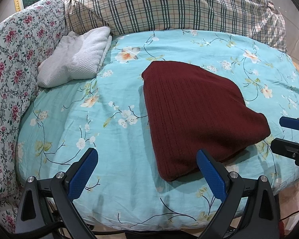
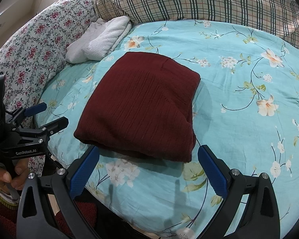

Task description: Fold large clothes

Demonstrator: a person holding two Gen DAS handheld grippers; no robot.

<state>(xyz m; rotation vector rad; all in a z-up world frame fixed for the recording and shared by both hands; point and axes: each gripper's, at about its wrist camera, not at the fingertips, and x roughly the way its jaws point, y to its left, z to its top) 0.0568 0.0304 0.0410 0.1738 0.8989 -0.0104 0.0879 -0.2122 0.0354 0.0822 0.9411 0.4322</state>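
Observation:
A dark red ribbed knit garment (image 1: 199, 111) lies folded into a compact stack on the turquoise floral bedsheet (image 1: 89, 119); it also shows in the right wrist view (image 2: 141, 107). My left gripper (image 1: 147, 159) is open and empty, hovering just before the garment's near left corner; it also shows at the left of the right wrist view (image 2: 49, 115). My right gripper (image 2: 148, 157) is open and empty, just in front of the garment's near edge; it shows at the right edge of the left wrist view (image 1: 285, 133).
A folded white textured towel (image 1: 75, 59) lies at the back left of the bed. A plaid quilt (image 1: 169, 6) is piled along the back. A rose-patterned quilt (image 1: 12, 69) lies along the left. The bed's near edge (image 1: 149, 225) is close below the grippers.

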